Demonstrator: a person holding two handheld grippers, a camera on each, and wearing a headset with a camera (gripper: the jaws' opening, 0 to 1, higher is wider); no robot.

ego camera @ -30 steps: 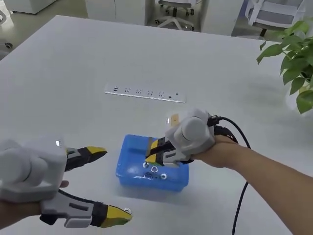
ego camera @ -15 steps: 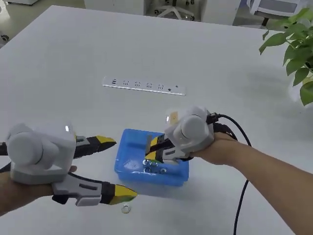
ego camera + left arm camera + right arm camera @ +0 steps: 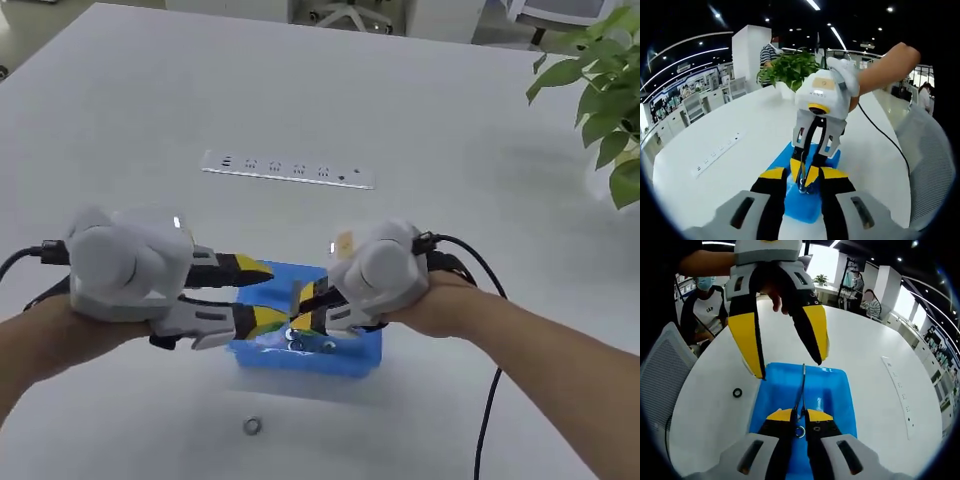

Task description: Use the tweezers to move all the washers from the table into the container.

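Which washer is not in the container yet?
The lone washer lying on the bare table on the person's side of the blue container; the other washers sit inside it.

Large white tabletop carried a shallow blue rectangular plastic container. Long white power strip lay flat well beyond the container. One small silver metal washer sat on bare top near the container's near-left corner, not touching.
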